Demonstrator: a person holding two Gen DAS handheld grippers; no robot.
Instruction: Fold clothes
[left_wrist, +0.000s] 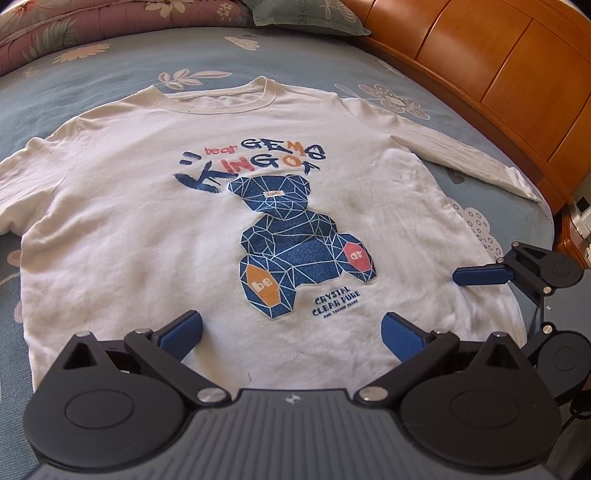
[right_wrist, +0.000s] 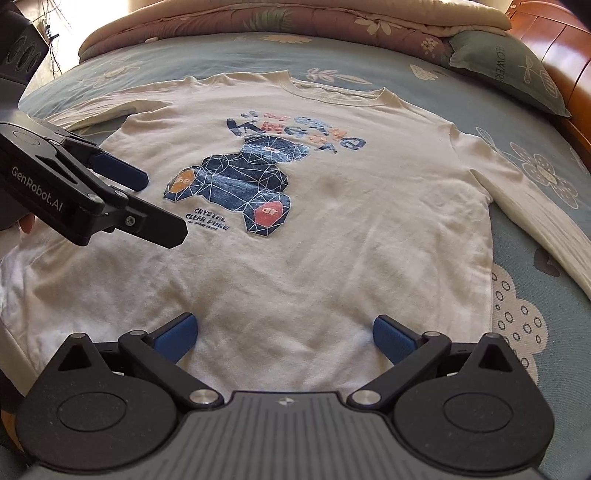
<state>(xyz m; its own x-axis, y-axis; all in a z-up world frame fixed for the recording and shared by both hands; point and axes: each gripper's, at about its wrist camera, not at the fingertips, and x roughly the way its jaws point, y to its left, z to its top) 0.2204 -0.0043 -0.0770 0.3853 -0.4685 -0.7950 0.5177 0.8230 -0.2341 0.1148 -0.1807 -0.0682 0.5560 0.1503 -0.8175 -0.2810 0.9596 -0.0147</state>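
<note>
So the white long-sleeve shirt (left_wrist: 147, 221) w/ a blue bear print lies flat, face up on the floral bedsheet (left_wrist: 110, 62). Left gripper (left_wrist: 291, 332) and right gripper (right_wrist: 284, 334) both hover over its hem, jaws spread wide, holding nothing. Pillow (right_wrist: 509, 70), folded quilt (right_wrist: 295, 26) and wooden headboard (left_wrist: 498, 62) sit past the collar.

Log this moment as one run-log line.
stage: pre-fold | white long-sleeve bear-print shirt: flat, face up on bed | left tool: open, empty | right tool: open, empty

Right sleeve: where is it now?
In the left wrist view, the right sleeve lies stretched flat on the bedsheet, angled toward the wooden headboard.
</note>
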